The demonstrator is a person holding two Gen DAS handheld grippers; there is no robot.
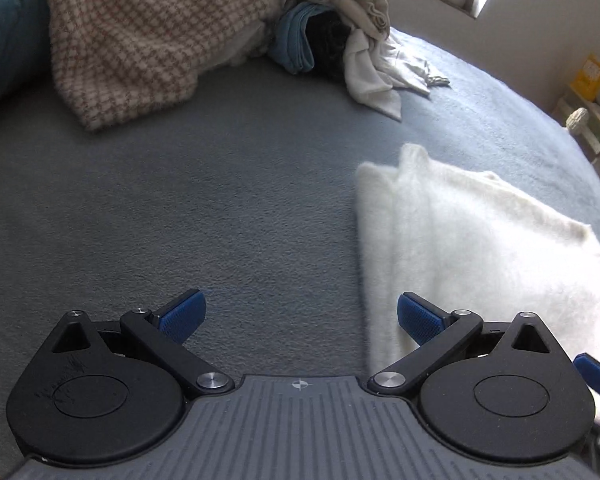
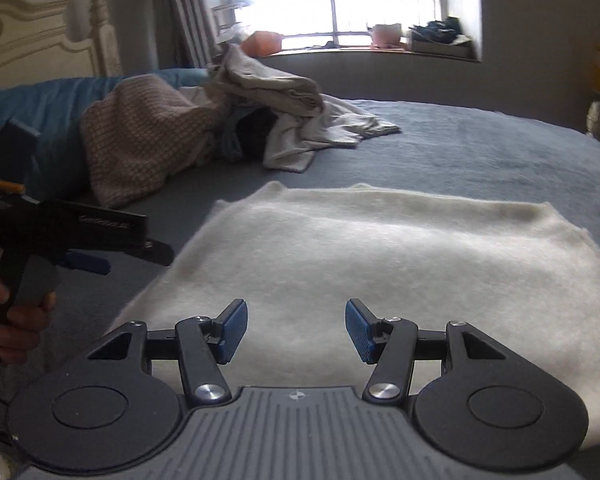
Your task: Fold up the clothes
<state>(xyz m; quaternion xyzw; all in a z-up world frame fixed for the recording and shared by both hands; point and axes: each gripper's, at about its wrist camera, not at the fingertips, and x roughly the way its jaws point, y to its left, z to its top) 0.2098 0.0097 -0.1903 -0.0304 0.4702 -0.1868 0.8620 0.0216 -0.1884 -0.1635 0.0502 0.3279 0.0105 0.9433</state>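
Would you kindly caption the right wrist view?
Open right gripper above folded white sweater on blue-grey bed.

Bright window (image 2: 356, 4), cream headboard (image 2: 40, 40), grey bedspread (image 1: 220, 208)

Right gripper (image 2: 296, 330): jaws spread wide, nothing between the blue pads, poised over the near part of the sweater.
White fluffy sweater (image 2: 380, 256): folded flat on the grey-blue bedspread (image 2: 480, 140).
Left gripper (image 2: 88, 262): at the left edge, held in a hand (image 2: 16, 320), beside the sweater's left edge.
Unfolded pile (image 2: 228, 116): houndstooth knit, beige and white garments heaped farther back.
Background: cream headboard (image 2: 40, 40), bright window (image 2: 340, 0).
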